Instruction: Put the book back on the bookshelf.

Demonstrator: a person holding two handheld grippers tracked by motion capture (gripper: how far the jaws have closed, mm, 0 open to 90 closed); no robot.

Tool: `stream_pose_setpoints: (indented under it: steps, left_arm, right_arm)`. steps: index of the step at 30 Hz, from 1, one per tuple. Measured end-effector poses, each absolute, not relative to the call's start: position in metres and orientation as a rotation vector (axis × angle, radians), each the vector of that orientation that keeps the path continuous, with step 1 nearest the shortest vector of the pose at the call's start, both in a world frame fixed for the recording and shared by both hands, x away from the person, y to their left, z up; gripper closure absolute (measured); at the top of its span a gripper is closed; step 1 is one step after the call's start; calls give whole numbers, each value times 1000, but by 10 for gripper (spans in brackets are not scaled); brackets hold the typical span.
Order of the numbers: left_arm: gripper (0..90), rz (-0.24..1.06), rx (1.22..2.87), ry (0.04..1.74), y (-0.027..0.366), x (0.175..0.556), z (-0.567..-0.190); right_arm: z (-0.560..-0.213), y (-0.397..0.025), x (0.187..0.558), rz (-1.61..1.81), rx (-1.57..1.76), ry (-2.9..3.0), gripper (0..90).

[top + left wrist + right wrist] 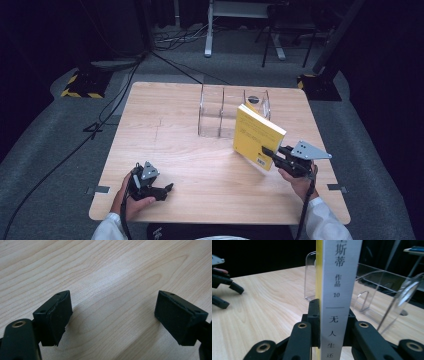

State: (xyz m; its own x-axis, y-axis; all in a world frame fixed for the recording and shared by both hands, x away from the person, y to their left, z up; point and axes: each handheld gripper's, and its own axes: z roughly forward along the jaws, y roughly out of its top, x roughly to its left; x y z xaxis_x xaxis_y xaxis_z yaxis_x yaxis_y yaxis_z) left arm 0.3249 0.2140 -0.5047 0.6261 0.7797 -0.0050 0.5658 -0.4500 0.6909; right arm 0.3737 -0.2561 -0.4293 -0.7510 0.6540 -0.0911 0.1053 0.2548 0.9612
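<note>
A yellow book (255, 135) with a white spine (339, 290) is held tilted above the table, in front of a clear acrylic file rack (225, 112). My right gripper (272, 154) is shut on the book's lower end; in the right gripper view its jaws clamp both covers beside the spine. My left gripper (162, 190) rests low at the table's front left, open, its pads (58, 315) wide apart over bare wood with nothing between them. The left gripper (224, 293) also shows far off in the right gripper view.
The wooden table (165, 130) stands on grey carpet. The rack (372, 287) has several upright dividers and a small dark round thing (253, 99) at its far right. Cables and stand bases lie beyond the far edge.
</note>
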Motion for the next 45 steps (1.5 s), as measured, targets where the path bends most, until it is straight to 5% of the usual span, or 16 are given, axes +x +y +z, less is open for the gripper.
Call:
stream_pose_setpoints:
  steps: [20, 45]
  left_arm:
    - [154, 409, 2180, 1046, 213, 327, -505]
    - [154, 410, 2181, 1044, 213, 327, -505]
  right_arm:
    - [-392, -270, 376, 1457, 763, 1865, 765]
    - [-381, -234, 446, 1324, 914, 1806, 765]
